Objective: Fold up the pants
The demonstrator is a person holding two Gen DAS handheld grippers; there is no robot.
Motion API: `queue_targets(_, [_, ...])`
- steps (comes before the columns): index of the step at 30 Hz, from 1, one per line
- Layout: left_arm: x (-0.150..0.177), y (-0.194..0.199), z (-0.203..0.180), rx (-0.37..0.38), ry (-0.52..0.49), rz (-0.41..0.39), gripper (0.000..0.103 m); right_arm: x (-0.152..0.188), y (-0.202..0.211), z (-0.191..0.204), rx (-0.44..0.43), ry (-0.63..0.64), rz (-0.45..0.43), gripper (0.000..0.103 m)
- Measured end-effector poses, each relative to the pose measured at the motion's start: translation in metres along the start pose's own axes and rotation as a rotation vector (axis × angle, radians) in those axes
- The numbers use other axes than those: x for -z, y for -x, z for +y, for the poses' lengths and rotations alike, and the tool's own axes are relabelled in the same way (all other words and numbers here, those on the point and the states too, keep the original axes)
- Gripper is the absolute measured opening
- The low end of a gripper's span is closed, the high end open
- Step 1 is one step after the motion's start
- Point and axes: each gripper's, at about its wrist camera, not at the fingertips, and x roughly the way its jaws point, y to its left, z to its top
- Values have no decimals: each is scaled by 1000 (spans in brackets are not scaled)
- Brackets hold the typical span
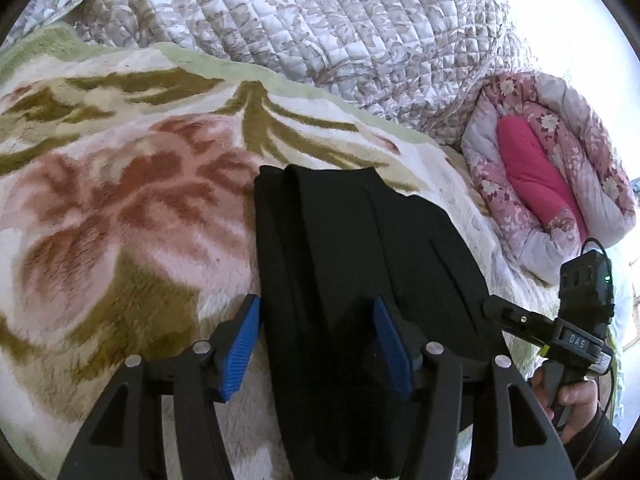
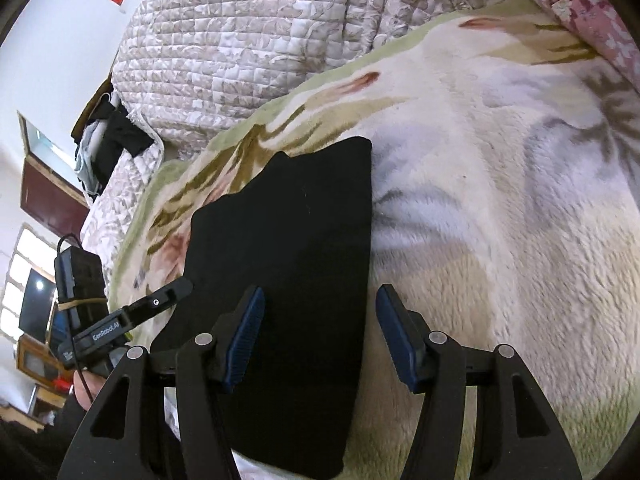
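Black folded pants (image 1: 352, 280) lay lengthwise on blanket (image 1: 120, 208) | left hand-held gripper (image 1: 316, 344) apart, straddling left edge | right hand-held gripper (image 2: 320, 336) apart, straddling right edge | equally near

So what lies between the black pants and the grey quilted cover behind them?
Only the flowered blanket: in the right wrist view a bare strip of it runs from the far edge of the pants up to the quilted cover.

Bed covered by plush floral blanket (image 1: 120, 208), cream with pink and olive pattern. Black pants (image 1: 352, 248), folded into a narrow stack, lay flat on it at frame centre. Quilted grey-white coverlet (image 1: 320, 20) bunched across the top. Rolled pink floral quilt (image 1: 552, 184) sat at right.
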Motion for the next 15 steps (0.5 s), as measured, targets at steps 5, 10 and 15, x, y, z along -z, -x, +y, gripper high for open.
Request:
queue_targets(5, [6, 4, -1, 12, 4, 2, 61, 1, -2, 4, -9, 13, 12, 58])
queue_targets(10, [20, 11, -6, 17, 11, 5, 61, 10, 1, 10, -1, 21, 9, 55])
queue_targets(15, [14, 5, -9, -3, 1, 4, 60, 2, -8, 8, 26, 6, 15, 48])
